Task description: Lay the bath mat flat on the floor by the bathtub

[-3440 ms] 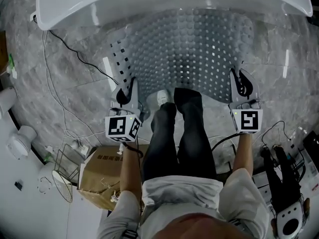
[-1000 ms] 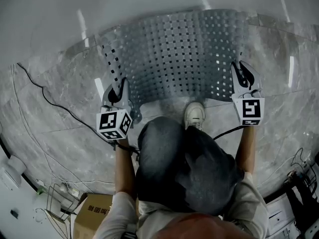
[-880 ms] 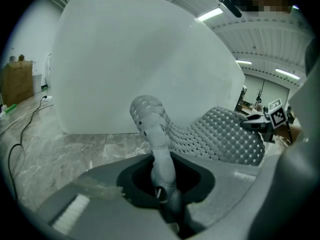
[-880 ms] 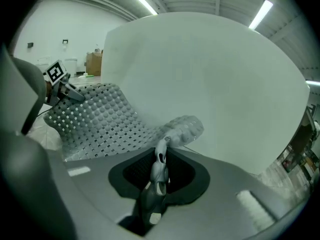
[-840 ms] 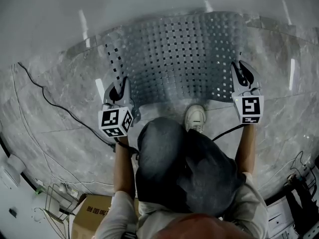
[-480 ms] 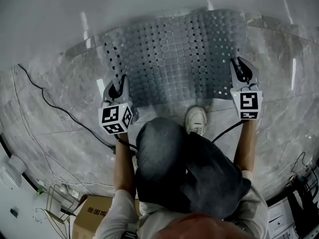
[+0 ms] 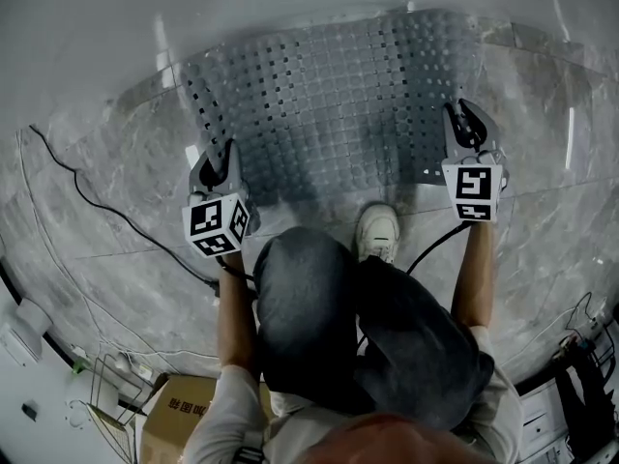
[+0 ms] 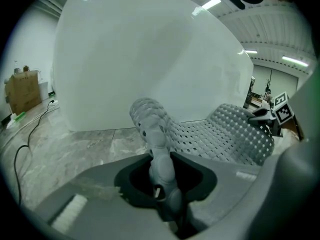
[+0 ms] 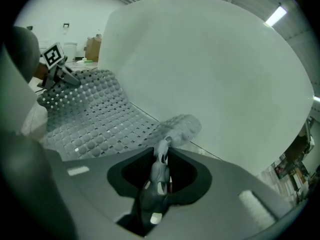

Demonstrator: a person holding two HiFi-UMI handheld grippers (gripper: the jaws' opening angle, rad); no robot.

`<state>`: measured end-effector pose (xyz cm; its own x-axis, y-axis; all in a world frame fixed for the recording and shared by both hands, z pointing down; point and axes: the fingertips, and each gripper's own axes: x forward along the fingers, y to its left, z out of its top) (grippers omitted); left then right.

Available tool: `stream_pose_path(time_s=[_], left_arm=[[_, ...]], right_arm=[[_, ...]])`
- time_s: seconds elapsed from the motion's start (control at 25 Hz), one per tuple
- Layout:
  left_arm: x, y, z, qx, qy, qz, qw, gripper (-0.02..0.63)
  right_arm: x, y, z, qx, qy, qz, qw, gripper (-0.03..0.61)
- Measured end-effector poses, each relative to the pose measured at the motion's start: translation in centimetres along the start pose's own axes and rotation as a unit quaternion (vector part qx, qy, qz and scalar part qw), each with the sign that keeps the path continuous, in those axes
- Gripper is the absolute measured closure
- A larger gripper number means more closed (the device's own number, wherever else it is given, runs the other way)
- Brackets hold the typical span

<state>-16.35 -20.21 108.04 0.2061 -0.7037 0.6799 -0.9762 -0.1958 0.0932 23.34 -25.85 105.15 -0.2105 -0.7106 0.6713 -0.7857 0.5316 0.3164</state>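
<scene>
The grey perforated bath mat [image 7: 329, 104] lies spread over the marble floor against the white bathtub [image 7: 242, 8]. My left gripper [image 7: 218, 158] holds its near left corner and my right gripper [image 7: 462, 124] its near right corner, both low over the floor. In the left gripper view a raised fold of the mat [image 8: 155, 129] runs up between the jaws of the left gripper [image 8: 162, 179]. In the right gripper view a crumpled corner of the mat [image 9: 175, 129] sits in the right gripper [image 9: 160, 169]. Both pairs of jaws have just been opening, with the mat still between them.
The person crouches with a white shoe [image 7: 377, 230] just behind the mat's near edge. A black cable [image 7: 87, 201] trails over the floor on the left. A cardboard box [image 7: 179, 419] and a wire rack stand at the bottom left. The tub wall [image 8: 150, 59] rises right behind the mat.
Both grippers have sunk toward the floor, and the mat has gone from sagging between them to lying nearly flat. The person has dropped into a deeper crouch.
</scene>
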Motion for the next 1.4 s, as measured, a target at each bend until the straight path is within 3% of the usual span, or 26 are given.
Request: stream_pose_path(time_s=[0.48, 0.6, 0.72, 1.04, 1.4], left_arm=[[0.7, -0.1, -0.1, 0.009, 0.002, 0.001, 1.0000, 0.518], [0.7, -0.1, 0.0, 0.008, 0.001, 0.000, 1.0000, 0.518], [0.6, 0.0, 0.1, 0.005, -0.003, -0.001, 1.0000, 0.518], [0.1, 0.1, 0.2, 0.002, -0.013, -0.006, 0.9999, 0.517], [-0.2, -0.4, 0.4, 0.006, -0.025, -0.009, 0.9996, 0.508]], right_arm=[[0.3, -0.7, -1.6, -0.035, 0.027, -0.051, 0.998, 0.445], [-0.2, -1.2, -1.4, -0.048, 0.017, -0.073, 0.996, 0.404], [-0.6, -0.9, -1.1, -0.039, 0.006, -0.066, 0.997, 0.319], [-1.2, 0.9, 0.1, -0.032, -0.008, -0.055, 0.998, 0.316], [0.4, 4.9, 3.6, -0.041, -0.044, -0.009, 0.998, 0.319]])
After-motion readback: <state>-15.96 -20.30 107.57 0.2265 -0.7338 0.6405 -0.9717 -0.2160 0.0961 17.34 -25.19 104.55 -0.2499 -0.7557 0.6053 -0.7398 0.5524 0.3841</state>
